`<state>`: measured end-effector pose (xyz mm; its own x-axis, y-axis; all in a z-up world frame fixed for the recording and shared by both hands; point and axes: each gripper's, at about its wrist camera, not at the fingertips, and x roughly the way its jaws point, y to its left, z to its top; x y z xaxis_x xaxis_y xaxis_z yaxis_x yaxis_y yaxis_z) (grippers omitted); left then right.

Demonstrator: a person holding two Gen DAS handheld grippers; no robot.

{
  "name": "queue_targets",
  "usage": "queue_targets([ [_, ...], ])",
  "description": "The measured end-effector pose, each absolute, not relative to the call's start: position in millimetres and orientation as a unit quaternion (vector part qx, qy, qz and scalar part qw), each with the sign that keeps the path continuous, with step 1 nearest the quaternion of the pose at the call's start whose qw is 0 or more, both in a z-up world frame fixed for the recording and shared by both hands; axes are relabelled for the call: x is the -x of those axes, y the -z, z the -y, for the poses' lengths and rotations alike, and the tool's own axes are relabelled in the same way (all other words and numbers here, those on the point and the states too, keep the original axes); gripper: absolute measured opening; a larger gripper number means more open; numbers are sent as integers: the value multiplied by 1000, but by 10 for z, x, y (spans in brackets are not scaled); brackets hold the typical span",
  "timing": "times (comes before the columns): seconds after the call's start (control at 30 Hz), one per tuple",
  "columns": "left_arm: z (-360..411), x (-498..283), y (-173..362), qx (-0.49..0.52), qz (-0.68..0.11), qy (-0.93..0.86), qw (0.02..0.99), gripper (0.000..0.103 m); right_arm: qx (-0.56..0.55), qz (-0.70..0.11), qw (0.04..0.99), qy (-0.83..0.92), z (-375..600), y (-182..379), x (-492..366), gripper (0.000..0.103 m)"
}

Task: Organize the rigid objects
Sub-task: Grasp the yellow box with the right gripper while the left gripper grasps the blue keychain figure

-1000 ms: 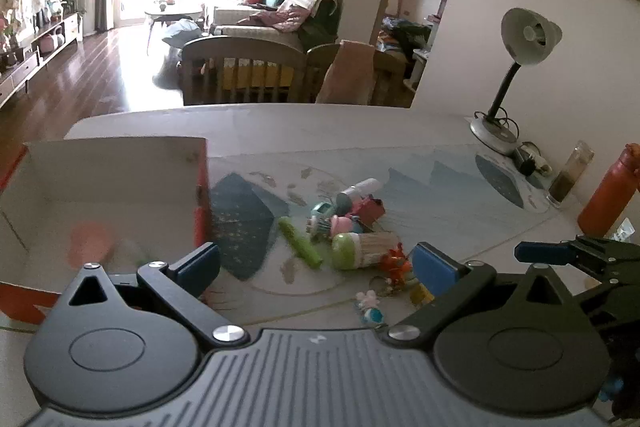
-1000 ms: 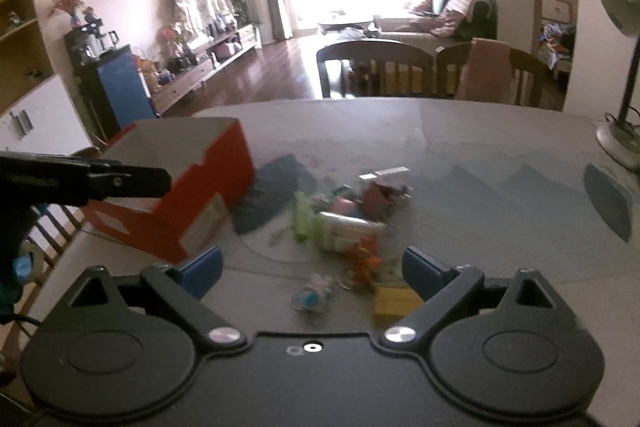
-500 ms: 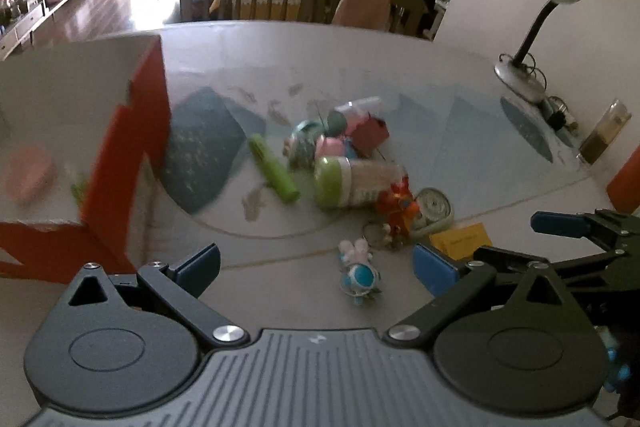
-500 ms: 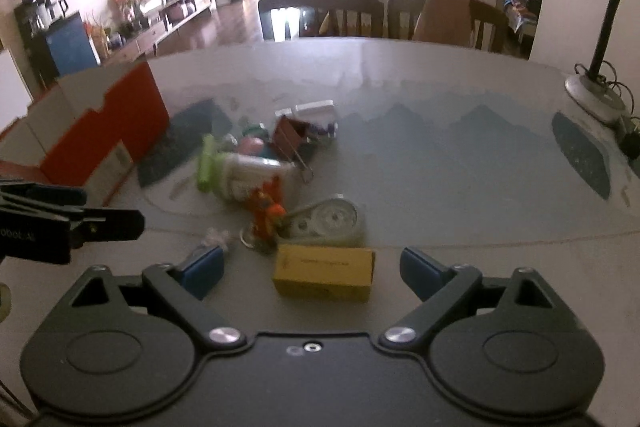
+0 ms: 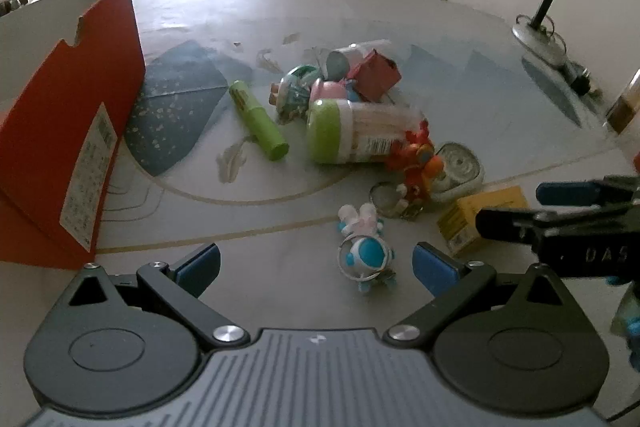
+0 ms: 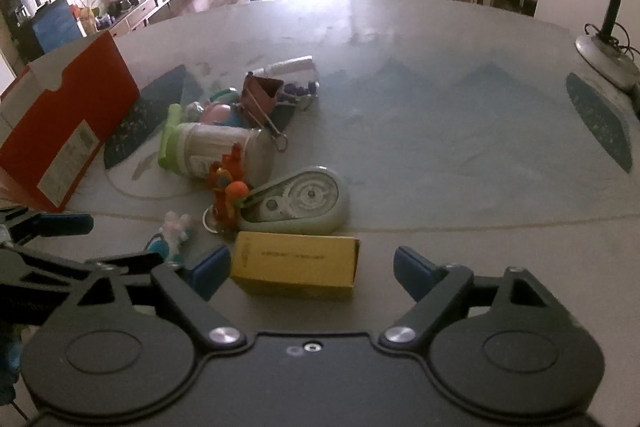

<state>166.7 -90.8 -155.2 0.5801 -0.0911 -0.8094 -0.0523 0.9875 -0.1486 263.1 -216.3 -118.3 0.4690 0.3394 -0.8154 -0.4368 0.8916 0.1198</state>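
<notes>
A round pale table (image 6: 440,99) with a clear cover over a blue-patterned mat carries everything. At its left edge stands an orange cardboard shoebox (image 5: 68,131) with a white printed label on its end; the print is too small to read, and the box's inside is hidden from both views.

Near the table's middle lies a loose heap of small things. The biggest is a clear plastic jar with a green lid (image 5: 352,135), lying on its side and packed with pale sticks; its label is blurred. Beside it lie a grey-green correction tape dispenser (image 6: 300,201), a yellow cardboard box (image 6: 296,267) with a dark printed line that cannot be made out, a lime-green marker (image 5: 258,121), a dark red binder clip (image 6: 262,101), an orange and red toy figure (image 5: 416,167) and a small blue and white toy figure (image 5: 366,251).

The left gripper (image 5: 316,267) is spread wide, the blue and white figure lying between its blue pads. The right gripper (image 6: 312,269) is likewise spread, with the yellow box between its pads, close to the left one. In the left view, the letters "DAS" show on the right gripper's black arm, cut off at the frame edge.
</notes>
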Motion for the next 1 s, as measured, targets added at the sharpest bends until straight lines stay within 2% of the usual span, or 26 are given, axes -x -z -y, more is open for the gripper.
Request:
queue_targets([
  [0.4,1080,-1714,1680,54,-459,13,887,102,42,-494,836,-234,2064,1208,-2725,87],
  [0.57,1170,-1706,1669,41,-452,20,891,94,52,-501,832,-230,2020,1233,-2700,83],
  [0.77,1255,-1716,1640,28,-451,19,892,74,55,-510,830,-221,2033,1263,-2697,75],
  [0.87,1296,-1704,1621,18,-449,25,893,57,48,-513,827,-223,2042,1271,-2698,72],
  [0.93,1321,-1712,1610,11,-450,23,893,39,46,-512,828,-222,2047,1266,-2695,72],
  [1.0,1325,-1719,1605,8,-450,25,893,34,43,-513,829,-220,2060,1265,-2691,72],
])
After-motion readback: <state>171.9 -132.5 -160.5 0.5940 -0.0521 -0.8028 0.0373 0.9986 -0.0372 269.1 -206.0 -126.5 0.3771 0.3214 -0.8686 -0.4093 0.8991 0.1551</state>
